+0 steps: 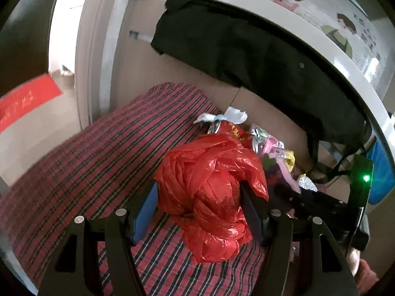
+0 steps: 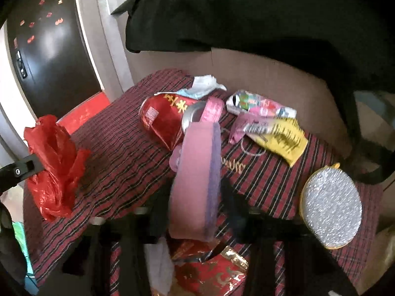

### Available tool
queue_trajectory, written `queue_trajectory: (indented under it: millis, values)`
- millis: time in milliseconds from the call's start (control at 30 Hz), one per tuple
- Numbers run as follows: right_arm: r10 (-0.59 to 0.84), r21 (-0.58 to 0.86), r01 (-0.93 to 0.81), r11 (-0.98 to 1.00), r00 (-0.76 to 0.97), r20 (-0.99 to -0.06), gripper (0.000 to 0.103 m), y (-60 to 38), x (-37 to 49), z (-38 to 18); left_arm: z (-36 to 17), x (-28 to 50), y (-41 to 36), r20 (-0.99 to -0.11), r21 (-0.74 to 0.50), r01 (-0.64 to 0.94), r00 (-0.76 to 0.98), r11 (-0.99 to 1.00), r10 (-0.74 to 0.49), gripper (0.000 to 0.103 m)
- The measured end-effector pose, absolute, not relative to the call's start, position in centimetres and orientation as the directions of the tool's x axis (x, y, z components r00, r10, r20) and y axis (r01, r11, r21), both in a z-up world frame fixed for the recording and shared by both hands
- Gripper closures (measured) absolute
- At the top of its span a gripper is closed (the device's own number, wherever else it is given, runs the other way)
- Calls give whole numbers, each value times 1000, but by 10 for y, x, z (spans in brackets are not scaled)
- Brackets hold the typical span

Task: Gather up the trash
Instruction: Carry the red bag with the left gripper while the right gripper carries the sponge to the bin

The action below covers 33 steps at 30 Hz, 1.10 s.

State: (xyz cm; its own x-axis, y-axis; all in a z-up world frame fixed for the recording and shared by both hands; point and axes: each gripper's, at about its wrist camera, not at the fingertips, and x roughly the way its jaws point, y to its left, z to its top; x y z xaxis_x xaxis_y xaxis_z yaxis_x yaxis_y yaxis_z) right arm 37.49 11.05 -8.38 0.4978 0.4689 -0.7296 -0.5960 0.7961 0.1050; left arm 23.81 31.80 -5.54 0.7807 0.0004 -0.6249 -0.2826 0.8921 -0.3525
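Red plaid cloth (image 2: 128, 148), woven, dark stripes crossing, covers the flat surface where all the litter lies. Above it hangs a black fabric (image 1: 246, 56), matte and limp, draped off a pale rail.

Red plastic bag (image 1: 209, 192): thin, glossy, heavily crumpled, bunched upright on the cloth. It stands between the fingers of the left gripper (image 1: 198, 207), whose jaws are wide; both fingers sit tight against the bunched film, so it looks held. What is in the bag cannot be seen.

Pink box (image 2: 195, 187), flat and oblong with a lilac edge, smooth card, stands tilted on its long edge between the fingers of the right gripper (image 2: 192, 212). The view is motion-blurred; the jaws are narrow and close against the box sides, though firm contact I cannot tell for certain.

Silver glitter disc (image 2: 332, 207), oval, yellow-rimmed, lies flat near the cloth's right edge. Red foil pouch (image 2: 163, 120) with gold characters, creased and shiny, lies beyond the box. Yellow wrapper (image 2: 286, 140) with black print, flattened, lies beside a pink printed wrapper (image 2: 256, 108). White crumpled tissue (image 2: 205, 83) sits at the far edge, touching the pouch.
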Motion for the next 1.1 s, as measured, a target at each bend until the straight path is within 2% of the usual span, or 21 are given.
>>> queue_trajectory:
  millis: [300,567,867,1100]
  values:
    - [476,60,-557,828,643,-600,74,41,345,-12,-12,243,267,-551,-282,-195,834,939,7,38]
    - [434,27,-477,879,775,-459,74,-55,303,46,32,246,169,-460,-199,-63,887,978,-36,38]
    - [352,23,-375,927,844,-405,74,-154,285,62,57,251,54,-397,-106,54,913,993,-92,38]
    - [295,38,-305,952,873,-389,74,-217,277,56,58,260,-15,-400,-88,145,901,985,-168,38]
